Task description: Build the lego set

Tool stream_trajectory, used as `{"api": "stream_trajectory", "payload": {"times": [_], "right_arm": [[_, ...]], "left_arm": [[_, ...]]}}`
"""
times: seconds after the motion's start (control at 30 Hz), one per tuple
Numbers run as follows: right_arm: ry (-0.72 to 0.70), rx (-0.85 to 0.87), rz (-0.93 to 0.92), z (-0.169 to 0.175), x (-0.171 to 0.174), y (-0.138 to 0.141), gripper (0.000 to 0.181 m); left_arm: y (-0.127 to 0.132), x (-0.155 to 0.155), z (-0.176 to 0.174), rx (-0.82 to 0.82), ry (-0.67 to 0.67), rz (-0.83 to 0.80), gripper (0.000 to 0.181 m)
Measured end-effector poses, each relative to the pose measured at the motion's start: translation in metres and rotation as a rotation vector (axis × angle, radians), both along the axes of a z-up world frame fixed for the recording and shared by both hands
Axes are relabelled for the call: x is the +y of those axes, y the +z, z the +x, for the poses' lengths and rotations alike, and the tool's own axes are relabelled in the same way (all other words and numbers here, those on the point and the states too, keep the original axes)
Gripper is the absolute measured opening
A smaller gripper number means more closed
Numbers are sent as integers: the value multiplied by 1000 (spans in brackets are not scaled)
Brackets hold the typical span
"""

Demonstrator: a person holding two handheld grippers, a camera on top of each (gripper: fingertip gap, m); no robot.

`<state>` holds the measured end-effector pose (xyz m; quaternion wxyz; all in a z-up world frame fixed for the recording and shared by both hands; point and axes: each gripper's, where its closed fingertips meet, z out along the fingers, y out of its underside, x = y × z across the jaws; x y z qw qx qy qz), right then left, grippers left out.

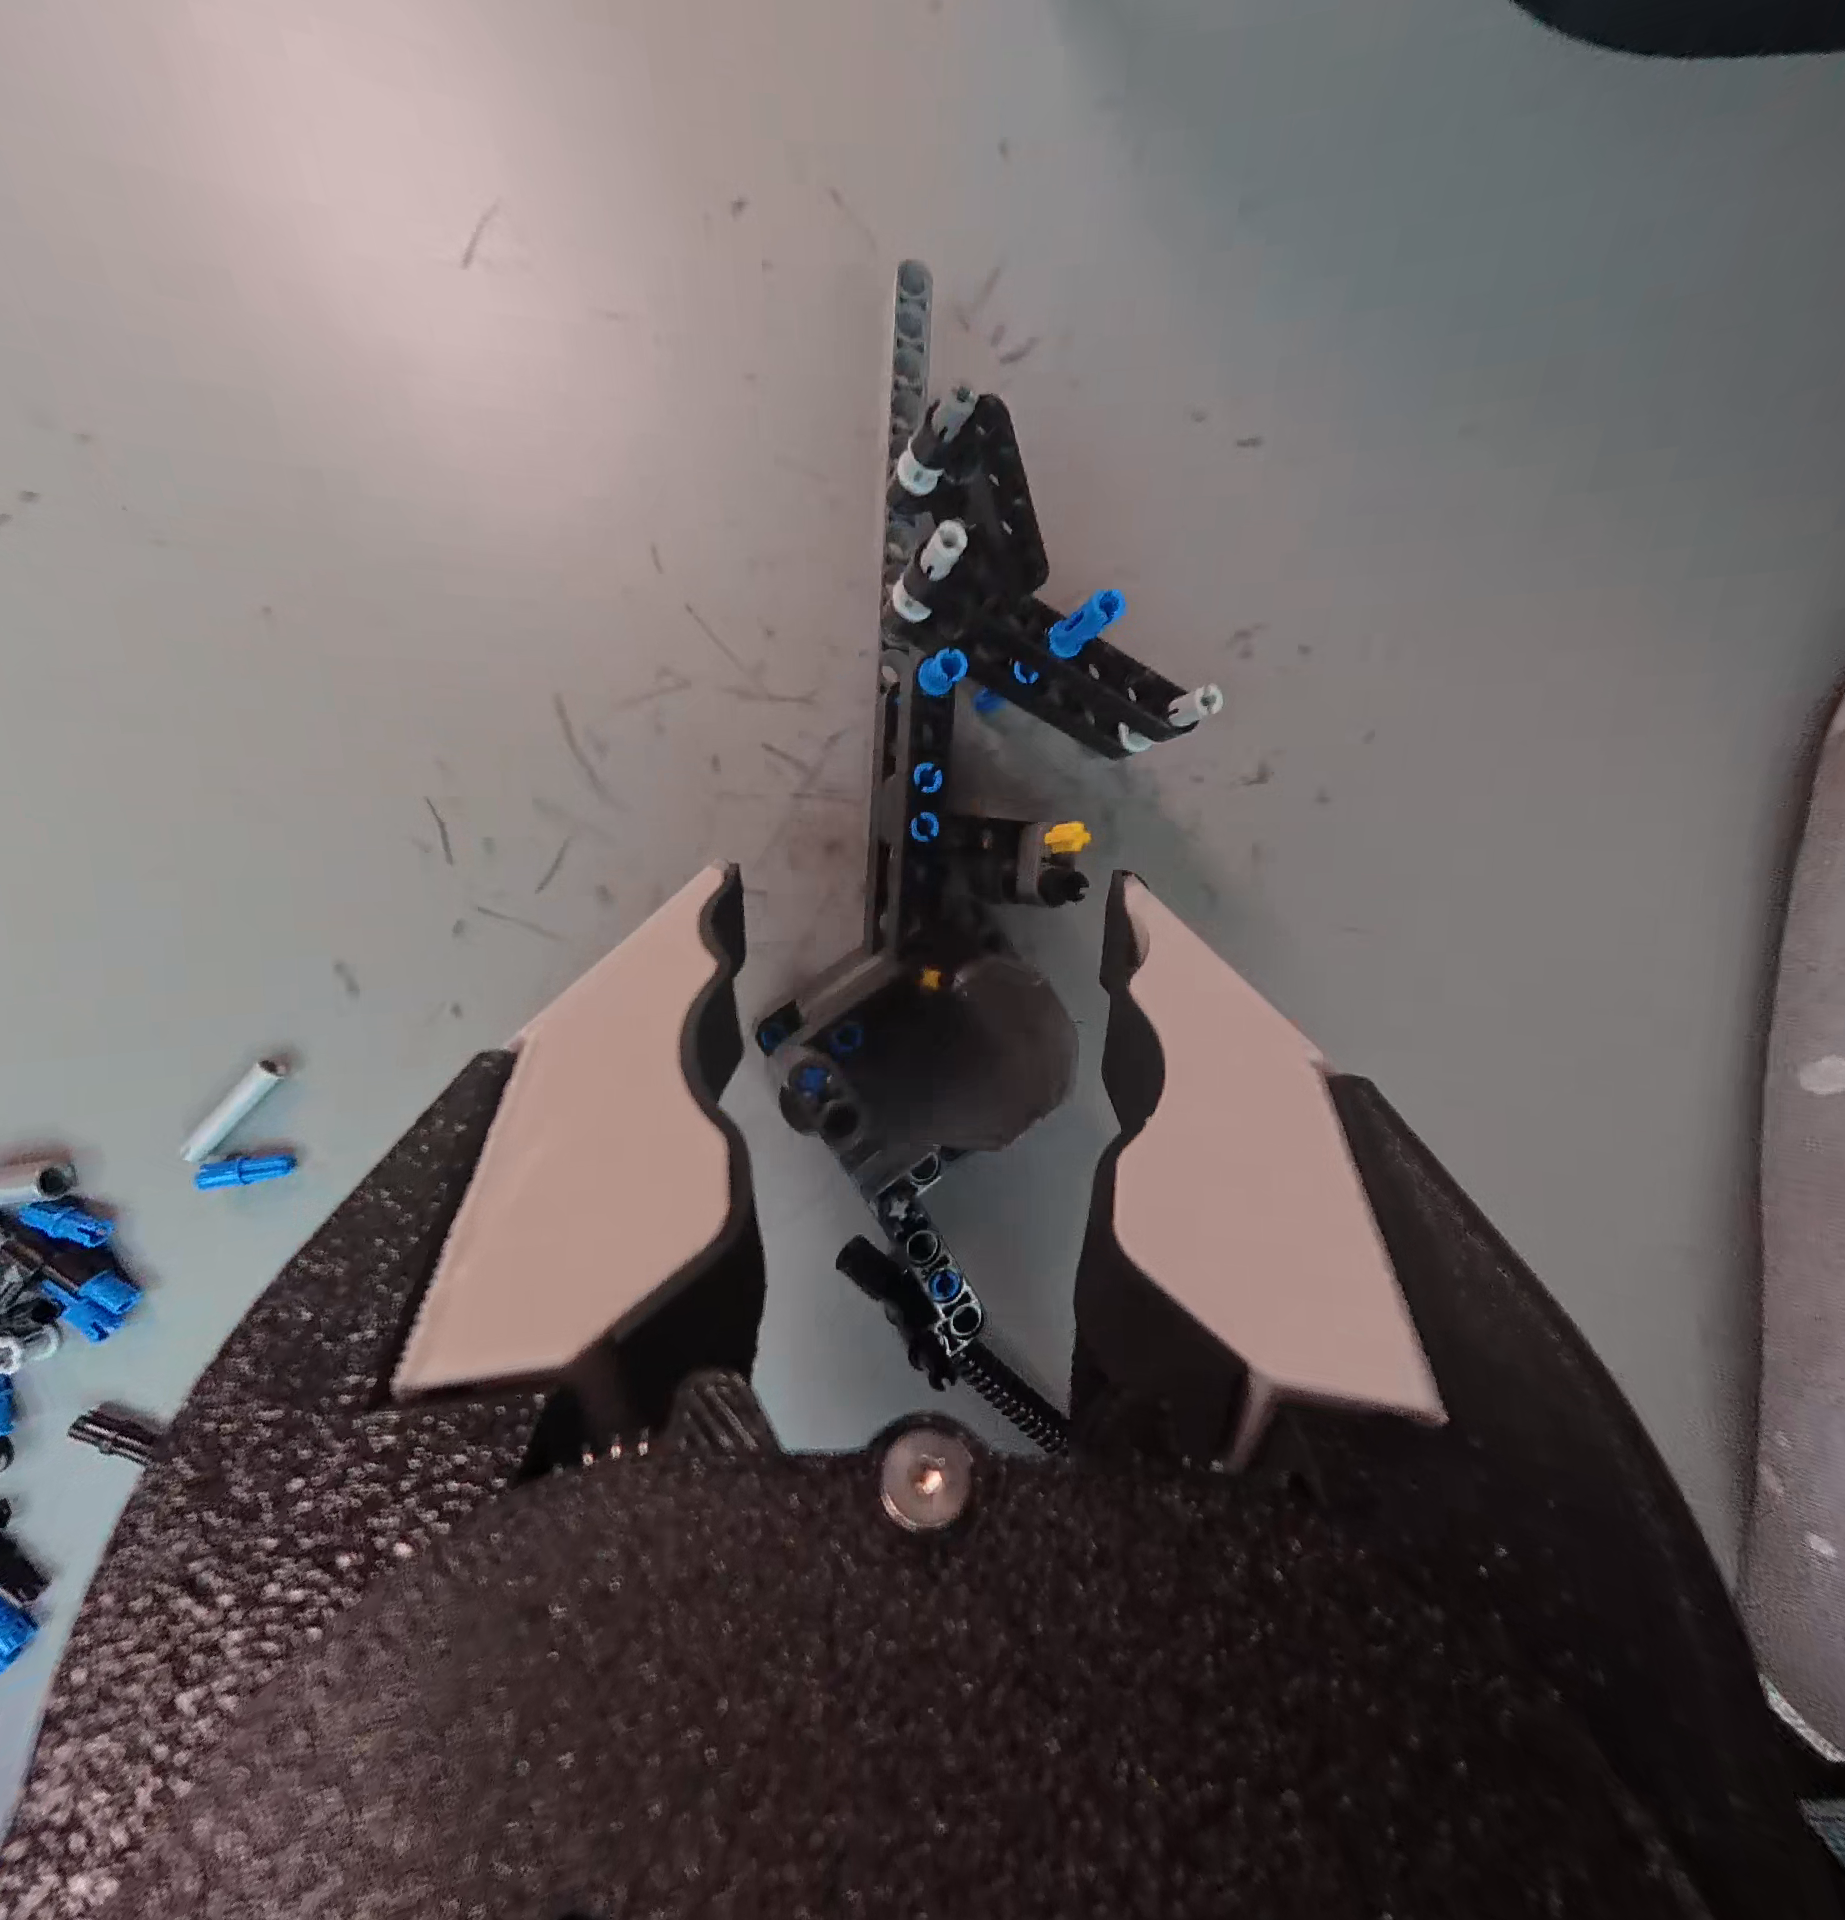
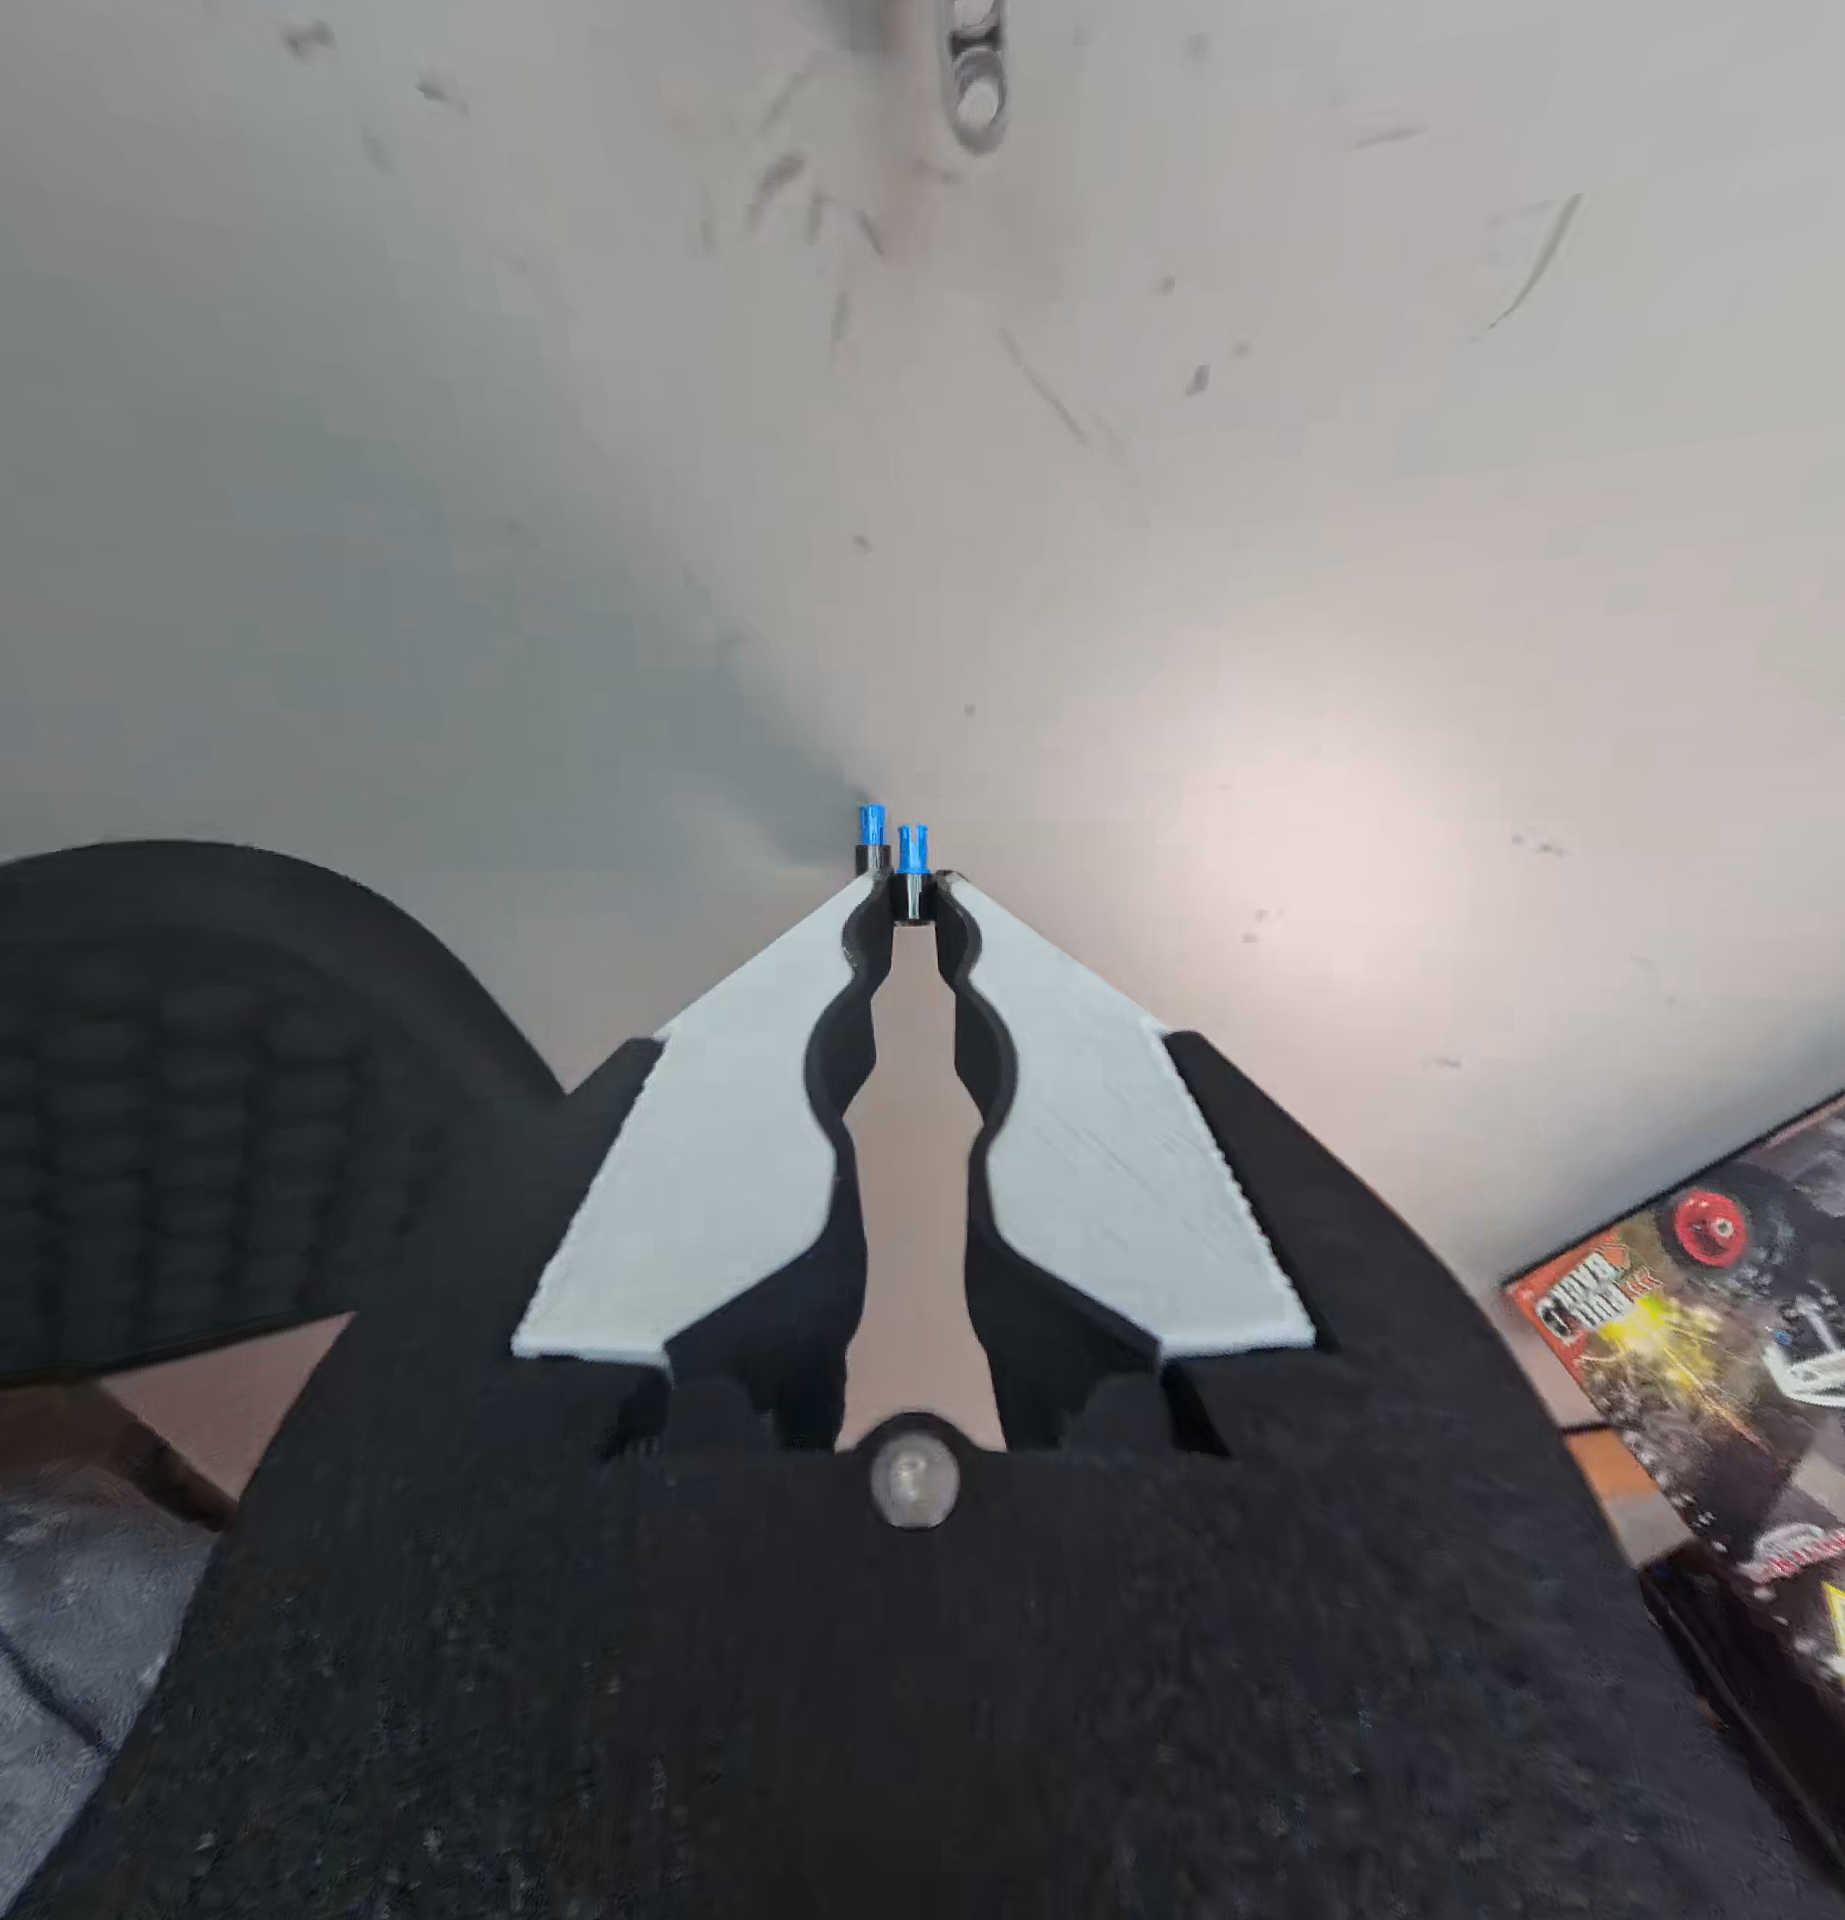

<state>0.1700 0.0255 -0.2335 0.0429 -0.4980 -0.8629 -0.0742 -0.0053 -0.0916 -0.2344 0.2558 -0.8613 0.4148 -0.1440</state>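
Left gripper [image 1: 923, 925]: jaws spread wide, gripping nothing, one finger on each side of the lego assembly [image 1: 923, 831] with a gap on both sides, no contact visible. Assembly lies flat on the grey scuffed counter [image 1: 378, 520]: long dark-grey beam [image 1: 907, 416] running away from the camera, black angled beams branching to the right with blue pins [image 1: 1084, 621] and light-grey pins [image 1: 933, 561] sticking out, a yellow axle end [image 1: 1065, 836] near the middle, a dark rounded part [image 1: 991, 1060] sitting right between the fingertips, and a short black beam with a spring [image 1: 1011, 1392] trailing back toward the gripper body. Loose parts pile [image 1: 24, 1309] (blue, black, grey pins) at the left edge of the counter, well apart from the assembly; a grey tube [image 1: 234, 1108] and a single blue pin [image 1: 245, 1169] lie just beside each other between pile and gripper. Right gripper [image 2: 910, 896]: jaws nearly closed, pinching a small black connector [image 2: 910, 899] at the very tips, two blue pin ends [image 2: 907, 847] poking out forward. It's above bare counter; frame is motion-blurred. Light-grey beam [image 2: 975, 83] at the top edge, too blurred to say more. Lego box [image 2: 1728, 1403] at the lower right. Black textured object [image 2: 170, 1091] on the left, can't identify it.
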Motion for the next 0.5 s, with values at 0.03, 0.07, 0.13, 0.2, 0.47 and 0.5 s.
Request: {"api": "stream_trajectory", "payload": {"times": [0.03,0.07,0.13,0.2,0.47,0.5], "right_arm": [[22,-55,13,0,0,-2,7],[47,-94,21,-1,-1,-4,7],[96,-104,12,-12,-8,-7,7],[107,-76,-7,-23,-12,-9,7],[-3,423,-136,-74,-27,26,41],[-42,534,-186,-85,-37,35,47]], "left_arm": [[-5,0,0,17,-5,4,71],[-9,1,0,30,-9,11,70],[-14,3,-1,49,-13,28,65],[-14,2,0,32,-10,41,58],[-14,3,-1,-6,1,52,56],[-14,3,0,-12,8,48,55]]}}
